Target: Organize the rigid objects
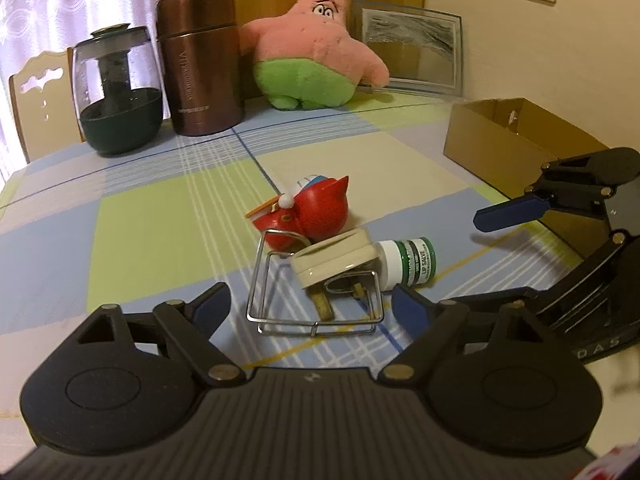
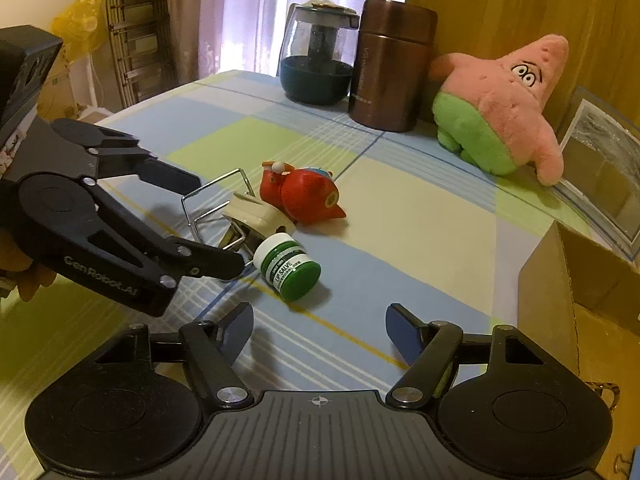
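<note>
Lying in a loose cluster near the middle of the blue, green and cream checked tablecloth (image 1: 160, 216) are the small things to be sorted. Going from left to right in the left wrist view, the left gripper (image 1: 308, 306) is hovering with its jaws standing wide and nothing gripped, its blue pads either side of the bent silver wire frame (image 1: 280, 304), which is resting on the cloth with its long side running toward the camera. Leaning over that frame is the cream rectangular plug adapter (image 1: 334, 258), tilted, its brass pins pointing down toward the camera. Just behind it the red plastic toy figure (image 1: 310, 214) is lying on its side, its pointed end aiming up and right. Touching the adapter's right edge, the small white jar with a green label and green lid (image 1: 404, 260) is lying on its side, its long axis running left to right and its lid end pointing right. Farther right, the right gripper (image 2: 320, 334) is hanging partly open and empty just short of the jar, with the open brown cardboard box (image 1: 516, 140) standing beyond.
</note>
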A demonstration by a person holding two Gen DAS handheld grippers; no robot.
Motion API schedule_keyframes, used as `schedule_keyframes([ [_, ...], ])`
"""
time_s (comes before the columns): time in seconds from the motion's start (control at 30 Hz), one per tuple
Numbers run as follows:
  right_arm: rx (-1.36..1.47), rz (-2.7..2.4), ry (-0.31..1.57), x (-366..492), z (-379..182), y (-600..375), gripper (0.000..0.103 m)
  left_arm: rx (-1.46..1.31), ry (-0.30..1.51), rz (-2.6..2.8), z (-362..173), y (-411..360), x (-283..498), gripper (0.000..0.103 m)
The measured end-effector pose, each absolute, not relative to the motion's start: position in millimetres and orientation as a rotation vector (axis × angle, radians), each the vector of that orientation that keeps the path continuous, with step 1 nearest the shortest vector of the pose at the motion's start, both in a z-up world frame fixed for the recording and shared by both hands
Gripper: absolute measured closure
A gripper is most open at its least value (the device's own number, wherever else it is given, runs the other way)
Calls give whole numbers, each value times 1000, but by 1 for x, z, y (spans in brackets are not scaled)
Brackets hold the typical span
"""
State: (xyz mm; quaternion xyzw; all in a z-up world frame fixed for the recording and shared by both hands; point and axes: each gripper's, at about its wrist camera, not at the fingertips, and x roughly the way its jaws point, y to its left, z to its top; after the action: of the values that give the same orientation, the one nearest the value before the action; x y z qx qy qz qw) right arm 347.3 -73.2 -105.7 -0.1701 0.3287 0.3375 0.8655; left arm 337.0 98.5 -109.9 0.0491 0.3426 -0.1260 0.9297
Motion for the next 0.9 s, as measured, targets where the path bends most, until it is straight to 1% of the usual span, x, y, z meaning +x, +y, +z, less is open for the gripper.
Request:
schedule_keyframes([
  [0.03, -357, 707, 690, 348, -106, -73, 33, 105, 702, -261, -110, 98, 338, 20],
  [0.1, -357, 708, 691, 348, -107, -73, 33, 110, 706, -266, -112, 97, 340, 26],
  [0.17, -360, 710, 692, 348, -107, -73, 33, 114, 714, -264, -113, 96, 341, 35],
  [0.2, -361, 711, 692, 348, -108, -73, 33, 113, 717, -264, -113, 96, 341, 36],
  [0.67, -354, 732, 677, 347, -104, -70, 34, 122, 688, -228, -93, 99, 328, 37],
  [0.9, -358, 759, 661, 348, -102, -62, 35, 97, 704, -223, -84, 112, 317, 37],
])
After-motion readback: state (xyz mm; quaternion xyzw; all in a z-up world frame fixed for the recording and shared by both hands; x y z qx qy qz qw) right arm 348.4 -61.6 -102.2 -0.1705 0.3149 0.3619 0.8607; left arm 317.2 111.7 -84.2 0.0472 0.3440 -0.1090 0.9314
